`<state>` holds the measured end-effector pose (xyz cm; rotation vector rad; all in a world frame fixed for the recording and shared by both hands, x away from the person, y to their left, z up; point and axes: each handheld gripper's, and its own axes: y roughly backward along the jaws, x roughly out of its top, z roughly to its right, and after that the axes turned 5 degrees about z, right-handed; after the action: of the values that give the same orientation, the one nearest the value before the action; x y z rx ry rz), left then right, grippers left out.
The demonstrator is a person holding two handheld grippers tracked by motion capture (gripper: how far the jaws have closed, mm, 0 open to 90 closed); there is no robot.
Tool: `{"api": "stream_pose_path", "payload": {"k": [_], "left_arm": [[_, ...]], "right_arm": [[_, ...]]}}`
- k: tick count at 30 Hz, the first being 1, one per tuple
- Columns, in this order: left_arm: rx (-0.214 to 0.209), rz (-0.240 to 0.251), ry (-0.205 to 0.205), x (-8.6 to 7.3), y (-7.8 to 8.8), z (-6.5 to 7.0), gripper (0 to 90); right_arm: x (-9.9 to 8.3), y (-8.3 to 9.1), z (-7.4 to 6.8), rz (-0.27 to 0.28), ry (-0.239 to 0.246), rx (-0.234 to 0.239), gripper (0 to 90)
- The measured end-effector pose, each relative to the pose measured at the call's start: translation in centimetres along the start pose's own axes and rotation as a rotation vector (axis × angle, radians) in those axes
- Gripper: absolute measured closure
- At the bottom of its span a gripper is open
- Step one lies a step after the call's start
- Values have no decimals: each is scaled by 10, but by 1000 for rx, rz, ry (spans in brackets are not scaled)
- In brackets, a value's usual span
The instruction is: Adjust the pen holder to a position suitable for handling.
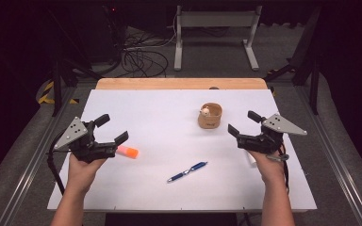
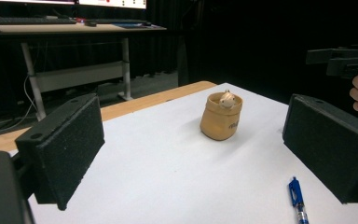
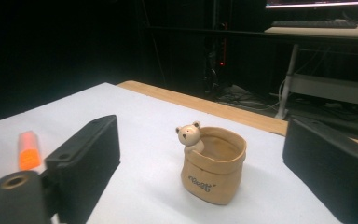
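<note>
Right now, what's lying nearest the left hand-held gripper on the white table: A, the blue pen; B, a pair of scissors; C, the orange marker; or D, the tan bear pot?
C: in the high view the orange marker lies right beside the left hand-held gripper, while the blue pen and the bear pot sit farther off.

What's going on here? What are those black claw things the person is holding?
A person sits at a white table holding a two-jaw gripper in each hand. The left gripper and right gripper are both open and hold nothing. On the table sit a tan bear-decorated pot, an orange marker and a blue pen, all untouched.
</note>
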<state>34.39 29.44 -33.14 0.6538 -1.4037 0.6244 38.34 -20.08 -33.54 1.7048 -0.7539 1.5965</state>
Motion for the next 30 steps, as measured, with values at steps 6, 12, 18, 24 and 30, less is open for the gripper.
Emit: {"api": "stream_pose_path", "payload": {"k": [6, 12, 18, 24, 30], "left_arm": [[0, 3, -20, 2, 2, 2, 60], [-5, -6, -25, 1, 2, 3, 60], [-3, -6, -28, 2, 3, 3, 62], [-4, -11, -30, 2, 3, 3, 64], [-5, -13, -27, 2, 3, 3, 64]], "right_arm": [[-2, -8, -8, -19, 8, -44, 200], [-8, -23, -18, -50, 40, -90, 230], [-11, -34, -27, -66, 71, -123, 226], [-12, -41, -31, -63, 68, -144, 239], [-13, -51, -36, -77, 88, -174, 275]]}}
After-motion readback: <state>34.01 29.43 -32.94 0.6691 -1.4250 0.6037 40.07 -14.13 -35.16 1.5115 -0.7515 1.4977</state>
